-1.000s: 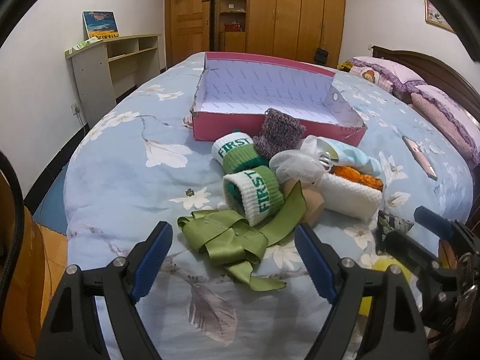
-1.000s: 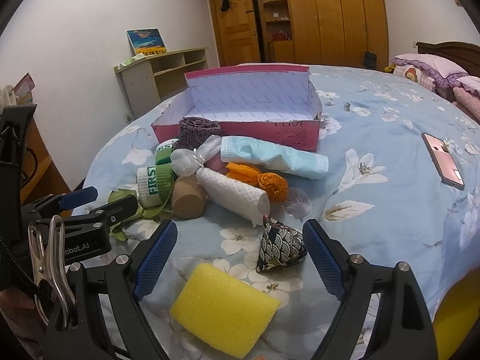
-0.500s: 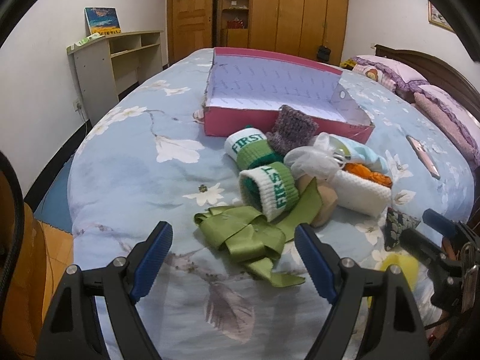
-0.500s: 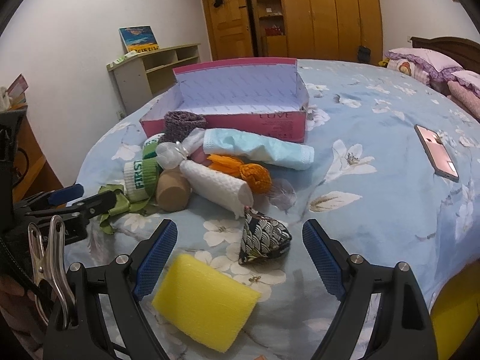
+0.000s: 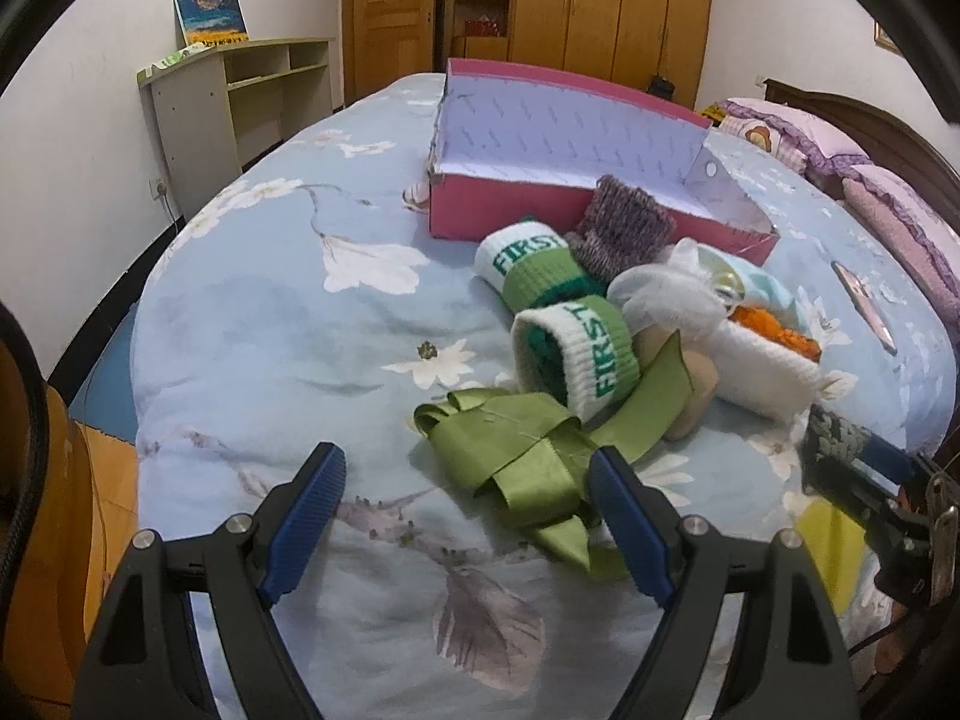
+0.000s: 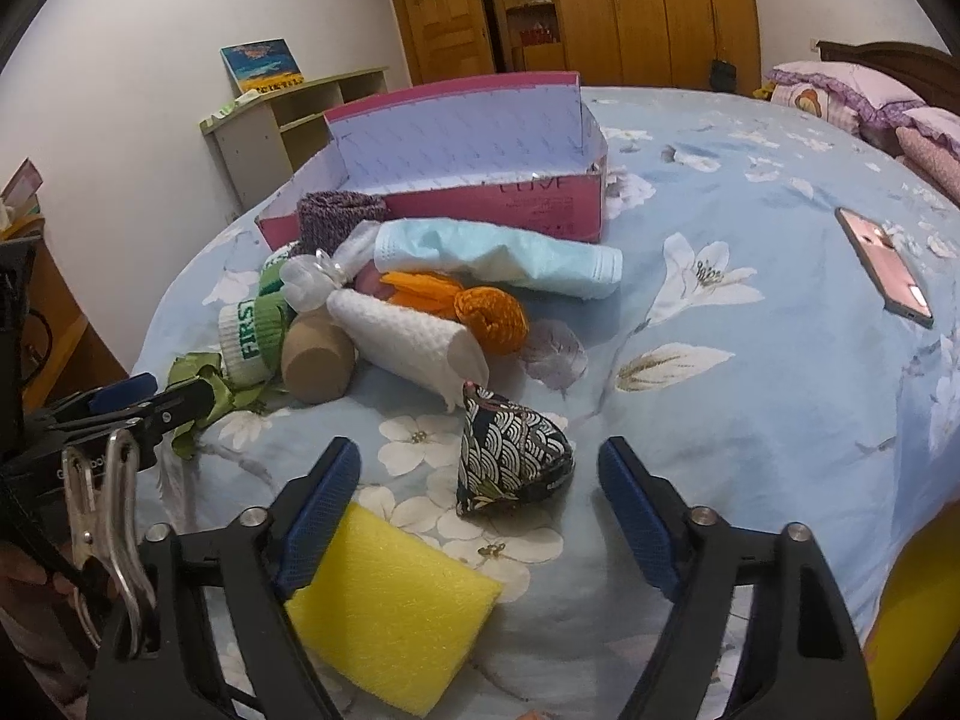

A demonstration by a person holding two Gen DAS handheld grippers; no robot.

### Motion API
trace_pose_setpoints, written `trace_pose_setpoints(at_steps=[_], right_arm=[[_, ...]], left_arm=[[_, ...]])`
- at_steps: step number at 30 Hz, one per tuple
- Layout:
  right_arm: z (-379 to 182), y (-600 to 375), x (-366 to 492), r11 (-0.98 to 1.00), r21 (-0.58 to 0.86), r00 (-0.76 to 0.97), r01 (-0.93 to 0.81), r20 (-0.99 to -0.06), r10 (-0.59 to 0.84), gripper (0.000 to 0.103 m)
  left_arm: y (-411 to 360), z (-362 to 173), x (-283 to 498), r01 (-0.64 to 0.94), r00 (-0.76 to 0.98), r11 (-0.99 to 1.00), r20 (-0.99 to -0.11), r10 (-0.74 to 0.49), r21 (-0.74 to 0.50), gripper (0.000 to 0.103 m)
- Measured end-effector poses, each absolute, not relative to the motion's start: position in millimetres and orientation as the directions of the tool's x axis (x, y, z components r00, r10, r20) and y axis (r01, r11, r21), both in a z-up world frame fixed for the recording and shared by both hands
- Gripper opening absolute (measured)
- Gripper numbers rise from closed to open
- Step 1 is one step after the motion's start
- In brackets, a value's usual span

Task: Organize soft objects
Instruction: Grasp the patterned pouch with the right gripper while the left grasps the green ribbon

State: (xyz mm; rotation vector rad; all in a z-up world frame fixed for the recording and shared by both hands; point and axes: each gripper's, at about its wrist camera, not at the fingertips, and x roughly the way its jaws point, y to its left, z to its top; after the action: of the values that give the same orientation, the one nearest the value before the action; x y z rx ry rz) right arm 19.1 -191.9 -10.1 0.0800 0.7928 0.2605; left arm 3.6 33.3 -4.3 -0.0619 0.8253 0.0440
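Your bed (image 6: pixel 750 312) wears a blue floral quilt; wooden wardrobes (image 5: pixel 600 6) and a pale shelf unit (image 5: pixel 240 102) line the walls. Soft objects heap before the pink box (image 6: pixel 480 204). Your left gripper (image 5: pixel 465 510) gapes beside the green ribbon (image 5: pixel 516 450). Your right gripper (image 6: pixel 480 504), just narrowing, stays released around the patterned pouch (image 6: pixel 510 456).

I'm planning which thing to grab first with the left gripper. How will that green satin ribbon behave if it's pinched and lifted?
The green ribbon lies in loose folded loops with a shiny surface, so it is probably floppy and somewhat slippery. One tail runs up against a rolled green-and-white sock, so lifting may drag or nudge that sock. It looks thin and light, and will likely dangle and unfold.
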Motion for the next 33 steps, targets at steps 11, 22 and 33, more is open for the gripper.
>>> trace_pose_setpoints(at_steps=[11,22,33], right_arm=[[-16,-191,23,0.964,0.169,0.663,-0.207,-0.700,0.265,0.057],[-15,-197,21,0.972,0.146,0.684,-0.184,-0.691,0.233,0.033],[-3,-194,12,0.969,0.126,0.709,-0.211,-0.662,0.241,0.033]], left_arm=[[22,-8,5,0.005,0.693,1.000,-0.721,-0.026,-0.031,0.060],[26,-5,1,0.025,0.698,0.997,-0.712,-0.074,-0.079,0.025],[26,12,-11,0.058,0.730,0.993,-0.675,-0.111,-0.101,0.014]])
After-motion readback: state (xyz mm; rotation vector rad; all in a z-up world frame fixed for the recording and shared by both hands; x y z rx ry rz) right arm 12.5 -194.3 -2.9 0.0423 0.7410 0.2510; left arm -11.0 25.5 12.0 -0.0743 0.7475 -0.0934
